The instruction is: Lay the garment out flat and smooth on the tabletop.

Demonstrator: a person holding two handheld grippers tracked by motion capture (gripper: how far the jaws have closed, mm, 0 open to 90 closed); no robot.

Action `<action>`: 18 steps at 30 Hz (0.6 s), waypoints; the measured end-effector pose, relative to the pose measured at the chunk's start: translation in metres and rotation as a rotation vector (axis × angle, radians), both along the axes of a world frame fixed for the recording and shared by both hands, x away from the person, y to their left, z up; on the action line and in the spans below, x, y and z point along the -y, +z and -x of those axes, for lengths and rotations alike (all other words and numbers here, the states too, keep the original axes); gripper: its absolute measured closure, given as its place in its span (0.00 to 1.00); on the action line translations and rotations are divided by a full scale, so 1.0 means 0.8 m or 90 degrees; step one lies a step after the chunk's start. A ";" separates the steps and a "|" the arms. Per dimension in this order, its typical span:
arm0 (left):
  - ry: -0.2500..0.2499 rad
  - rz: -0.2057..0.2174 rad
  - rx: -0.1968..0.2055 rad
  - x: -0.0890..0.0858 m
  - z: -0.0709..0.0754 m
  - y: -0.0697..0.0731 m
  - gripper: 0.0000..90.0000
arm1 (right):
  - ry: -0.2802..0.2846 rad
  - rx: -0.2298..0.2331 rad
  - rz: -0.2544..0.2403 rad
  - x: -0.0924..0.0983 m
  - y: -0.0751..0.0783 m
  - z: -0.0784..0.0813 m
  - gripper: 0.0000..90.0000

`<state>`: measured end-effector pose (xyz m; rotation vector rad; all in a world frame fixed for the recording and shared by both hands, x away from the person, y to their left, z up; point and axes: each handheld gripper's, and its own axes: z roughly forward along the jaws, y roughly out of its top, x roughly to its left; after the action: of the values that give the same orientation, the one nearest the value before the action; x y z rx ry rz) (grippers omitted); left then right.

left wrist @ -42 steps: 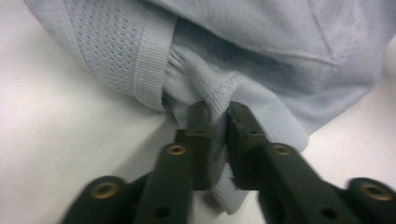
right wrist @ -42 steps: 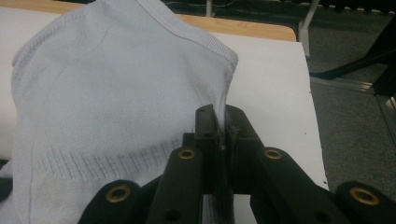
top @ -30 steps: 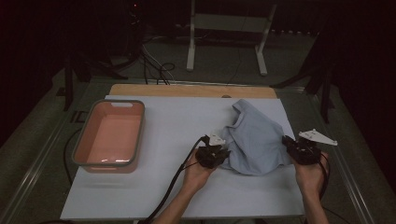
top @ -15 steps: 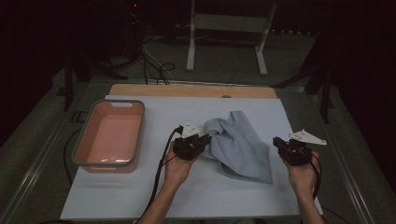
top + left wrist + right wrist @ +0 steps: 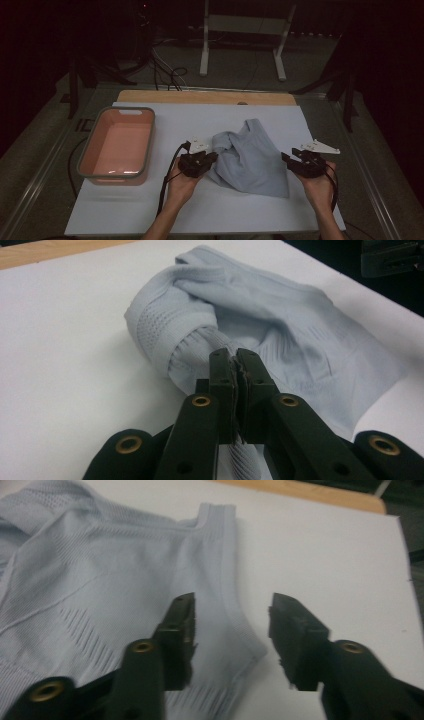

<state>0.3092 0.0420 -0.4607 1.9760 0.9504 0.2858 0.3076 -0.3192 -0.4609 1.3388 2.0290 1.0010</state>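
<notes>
One pale blue garment (image 5: 252,159) lies crumpled at the centre of the high view, on the white worktop (image 5: 240,210), bunched at its upper left and spread flat toward the lower right. The left gripper (image 5: 212,156) sits at the garment's left edge; in the left gripper view its jaws are pressed together on a ribbed fold of the fabric (image 5: 235,365). The right gripper (image 5: 291,156) is just beside the garment's right edge. Its jaws have just been opening and stand apart, with the garment's hem corner (image 5: 235,645) lying below the gap and neither pad pressing on it. Left of centre in the high view stands a pink tub (image 5: 87,160), well apart from the garment. A wooden strip (image 5: 150,96) runs along the worktop's far edge. Beyond it, at the top of the frame, a white stand (image 5: 204,45) rests on the dark floor among cables (image 5: 170,75). Nothing lies between garment and tub.
</notes>
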 end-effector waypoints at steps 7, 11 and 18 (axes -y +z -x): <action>-0.006 -0.018 -0.005 -0.012 0.008 -0.006 0.97 | 0.015 -0.009 0.010 -0.008 -0.005 -0.001 0.43; -0.008 -0.023 -0.007 -0.017 0.012 -0.009 0.97 | 0.016 -0.008 0.012 -0.011 -0.006 0.000 0.40; -0.015 -0.038 -0.016 -0.028 0.028 -0.020 0.97 | 0.025 -0.011 0.022 -0.016 -0.011 0.001 0.38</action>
<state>0.2868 0.0645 -0.4768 2.0483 0.9439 0.2795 0.3072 -0.3063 -0.4696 1.2993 2.0828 0.9695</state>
